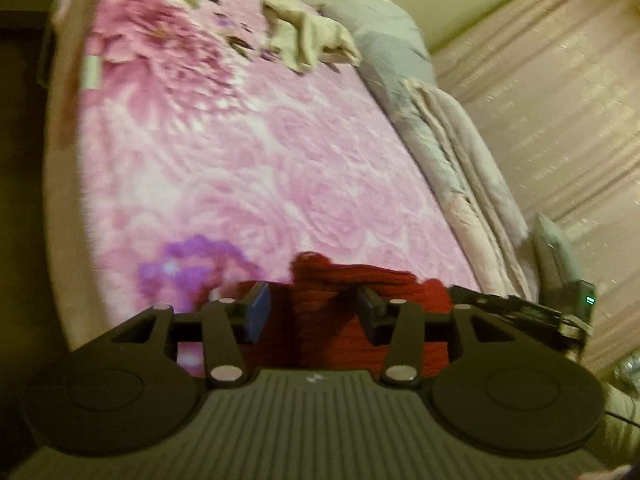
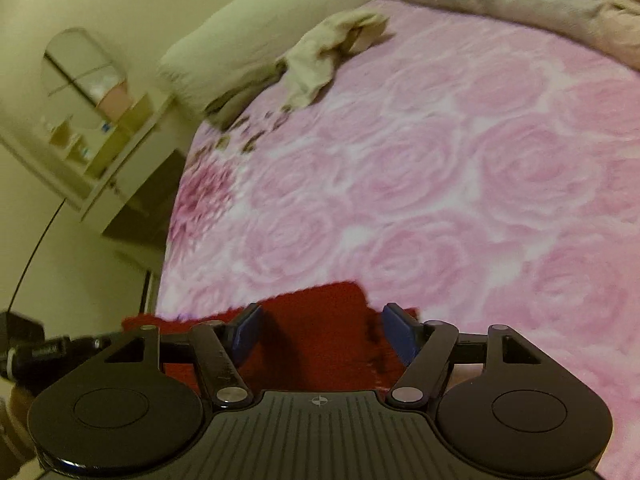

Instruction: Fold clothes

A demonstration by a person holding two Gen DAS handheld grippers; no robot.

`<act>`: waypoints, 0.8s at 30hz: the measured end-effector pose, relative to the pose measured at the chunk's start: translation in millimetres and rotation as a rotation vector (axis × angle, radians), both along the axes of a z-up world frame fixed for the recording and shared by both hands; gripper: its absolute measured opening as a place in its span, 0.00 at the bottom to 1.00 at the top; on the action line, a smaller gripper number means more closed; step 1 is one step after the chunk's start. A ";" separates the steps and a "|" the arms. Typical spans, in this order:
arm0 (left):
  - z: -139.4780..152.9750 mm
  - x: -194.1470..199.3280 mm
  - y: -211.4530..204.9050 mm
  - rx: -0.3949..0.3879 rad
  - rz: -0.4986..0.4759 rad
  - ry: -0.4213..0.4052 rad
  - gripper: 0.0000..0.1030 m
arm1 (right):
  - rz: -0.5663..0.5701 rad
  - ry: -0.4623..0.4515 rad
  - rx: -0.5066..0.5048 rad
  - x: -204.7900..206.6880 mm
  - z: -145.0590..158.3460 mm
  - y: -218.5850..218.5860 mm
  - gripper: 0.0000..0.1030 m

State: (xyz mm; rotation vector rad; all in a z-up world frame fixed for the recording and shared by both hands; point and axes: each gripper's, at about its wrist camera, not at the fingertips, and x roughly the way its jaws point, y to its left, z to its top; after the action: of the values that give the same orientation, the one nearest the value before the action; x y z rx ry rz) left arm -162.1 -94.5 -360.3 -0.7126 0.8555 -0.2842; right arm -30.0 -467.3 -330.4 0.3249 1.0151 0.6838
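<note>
A dark red knit garment (image 1: pixel 384 280) lies bunched on the pink rose-patterned blanket (image 1: pixel 260 140) at the near edge of the bed. My left gripper (image 1: pixel 314 292) stands over it with its jaws apart. A fold of the red knit rises between the blue pads (image 1: pixel 260 308), and a gap shows beside it. In the right wrist view the same red garment (image 2: pixel 316 352) lies flat under my right gripper (image 2: pixel 320 316), whose pads (image 2: pixel 400 332) stand wide apart without pressing on it. A crumpled beige garment (image 1: pixel 308 40) (image 2: pixel 320 60) lies at the far end of the bed.
Folded quilts (image 1: pixel 452 152) run along the bed's right side, by a pink curtain (image 1: pixel 540 100). A long pale pillow (image 2: pixel 260 32) lies at the head. A shelf unit with a mirror (image 2: pixel 80 68) stands beyond the bed's left edge.
</note>
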 end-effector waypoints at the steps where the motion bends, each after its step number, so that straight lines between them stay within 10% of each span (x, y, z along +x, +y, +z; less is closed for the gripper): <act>1: -1.3 2.4 -2.4 0.000 -0.009 -0.006 0.16 | 0.000 0.003 0.000 -0.3 -2.6 2.8 0.12; 12: -19.6 9.5 -11.2 0.117 0.123 0.106 0.13 | -0.072 -0.098 -0.239 -1.0 -10.5 31.5 0.08; 15: -6.1 13.5 -17.3 0.180 0.128 0.126 0.21 | -0.101 -0.127 -0.299 -2.6 0.3 32.0 0.73; 21: 49.6 -24.6 -26.0 0.399 0.181 0.077 0.28 | -0.143 -0.252 -0.366 -51.7 51.8 -1.2 0.73; 24: 76.7 -62.6 -40.0 0.383 0.149 0.046 0.25 | -0.111 -0.272 -0.356 -103.0 76.6 -5.4 0.72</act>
State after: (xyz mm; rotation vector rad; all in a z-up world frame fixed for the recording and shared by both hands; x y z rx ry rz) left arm -224.6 -134.5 -283.6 -0.4226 0.8646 0.0312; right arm -133.0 -472.7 -253.8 -0.0239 0.8318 0.4222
